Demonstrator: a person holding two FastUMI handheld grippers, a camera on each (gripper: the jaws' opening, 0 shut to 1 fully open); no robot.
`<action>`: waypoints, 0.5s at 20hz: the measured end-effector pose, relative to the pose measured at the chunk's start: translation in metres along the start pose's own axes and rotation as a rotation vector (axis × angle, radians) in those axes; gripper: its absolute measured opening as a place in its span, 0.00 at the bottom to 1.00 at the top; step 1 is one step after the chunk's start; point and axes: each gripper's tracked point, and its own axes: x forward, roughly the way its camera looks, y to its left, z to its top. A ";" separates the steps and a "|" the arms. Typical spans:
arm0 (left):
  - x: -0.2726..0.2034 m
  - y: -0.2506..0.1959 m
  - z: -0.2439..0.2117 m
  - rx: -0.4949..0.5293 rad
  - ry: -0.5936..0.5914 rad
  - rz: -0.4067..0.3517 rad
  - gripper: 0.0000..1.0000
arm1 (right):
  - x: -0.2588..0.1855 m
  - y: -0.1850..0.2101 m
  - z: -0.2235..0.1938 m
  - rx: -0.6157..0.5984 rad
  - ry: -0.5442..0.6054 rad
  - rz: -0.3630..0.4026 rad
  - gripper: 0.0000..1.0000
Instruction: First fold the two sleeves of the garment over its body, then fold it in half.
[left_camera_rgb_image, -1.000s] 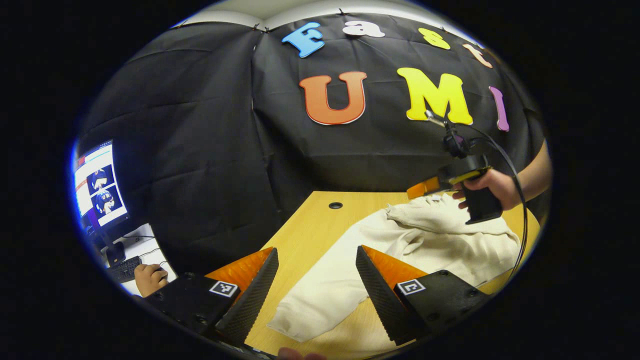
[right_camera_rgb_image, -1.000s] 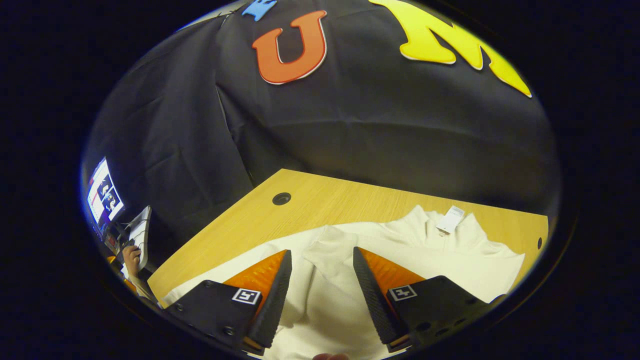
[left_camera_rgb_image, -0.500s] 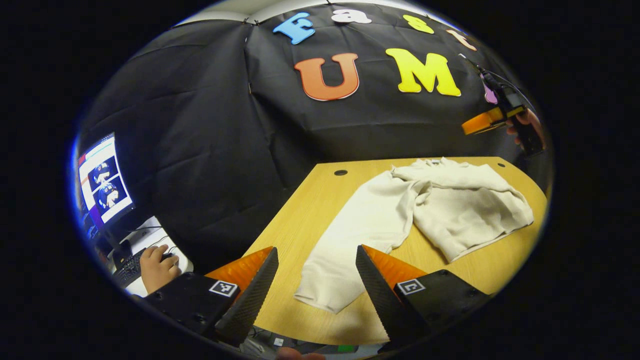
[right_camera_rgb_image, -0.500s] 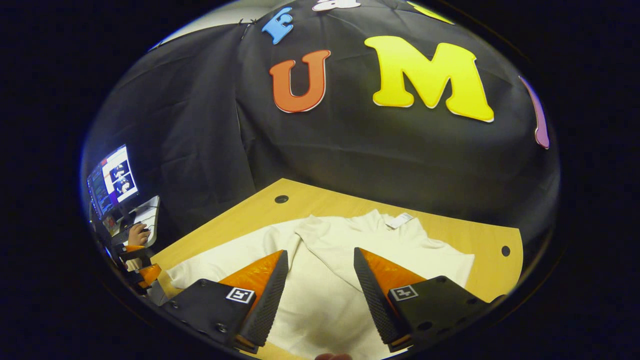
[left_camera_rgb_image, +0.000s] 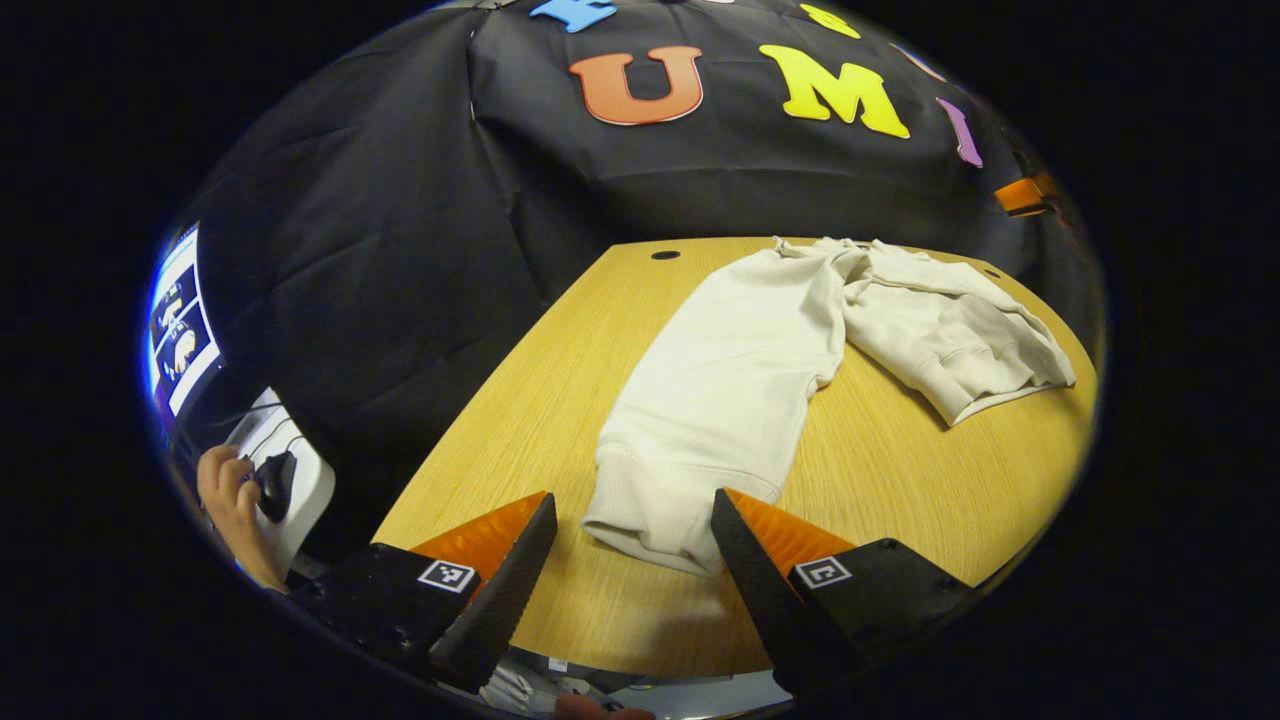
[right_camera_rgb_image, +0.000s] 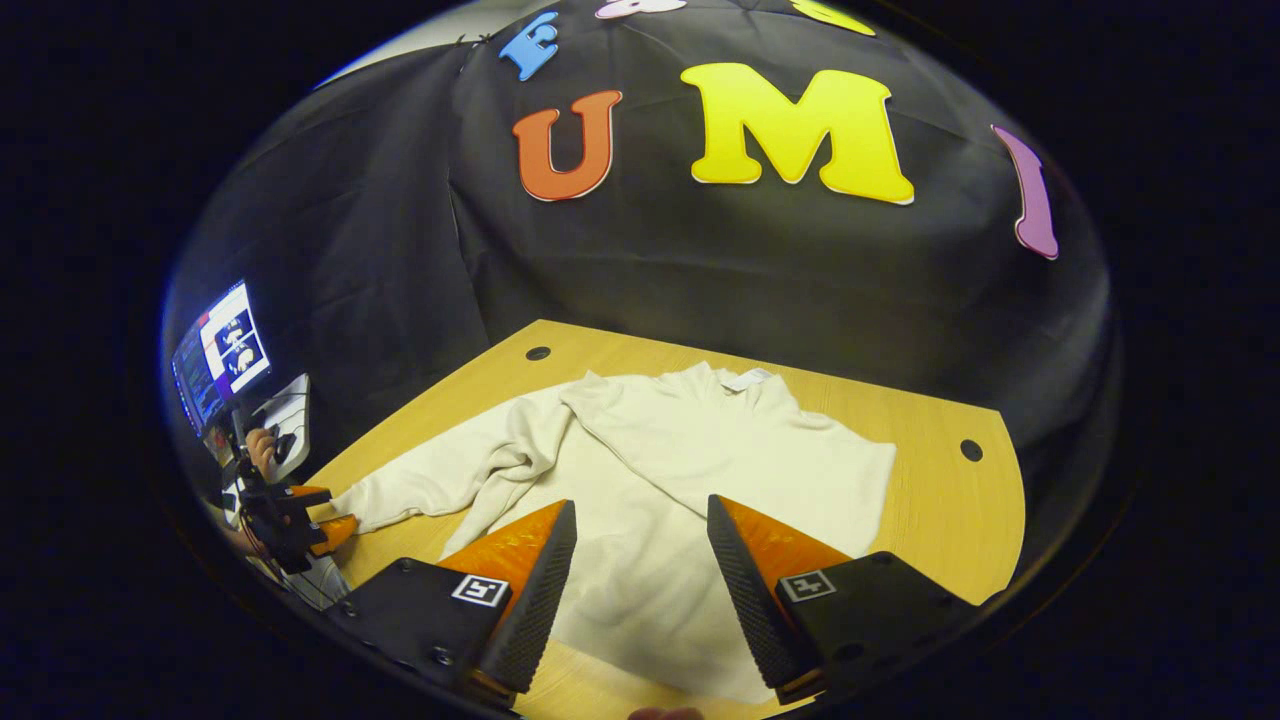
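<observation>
A cream sweatshirt (right_camera_rgb_image: 690, 460) lies on the wooden table (right_camera_rgb_image: 950, 520), collar and tag toward the wall. One sleeve (left_camera_rgb_image: 720, 390) stretches out from the body toward my left gripper (left_camera_rgb_image: 630, 565), and its cuff lies just ahead of the open fingers, untouched. In the right gripper view the same sleeve (right_camera_rgb_image: 430, 490) runs left, with the left gripper (right_camera_rgb_image: 310, 525) small at its end. My right gripper (right_camera_rgb_image: 640, 590) hovers open above the lower body, holding nothing. The other sleeve seems to lie across the body. The right gripper (left_camera_rgb_image: 1020, 195) also shows far off at the right edge.
The table (left_camera_rgb_image: 540, 390) has round cable holes (right_camera_rgb_image: 538, 353) near its far corners. A monitor (left_camera_rgb_image: 180, 320) glows at the far left, below it a person's hand (left_camera_rgb_image: 230, 495) on a mouse. Bare wood lies to the right of the sleeve.
Both grippers have drawn back and up from the sweatshirt, so more of the table shows. The right gripper has moved off the body toward the table's edge. Both stay open.
</observation>
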 end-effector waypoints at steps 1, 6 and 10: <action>0.002 -0.002 -0.003 -0.018 0.016 -0.008 0.99 | -0.002 0.001 -0.002 0.002 0.003 0.004 0.82; 0.004 -0.011 -0.007 -0.141 0.054 -0.048 0.82 | -0.012 0.010 0.000 0.010 0.001 0.032 0.83; 0.009 -0.025 -0.002 -0.149 0.060 -0.097 0.46 | -0.024 0.012 -0.003 -0.009 -0.007 0.034 0.83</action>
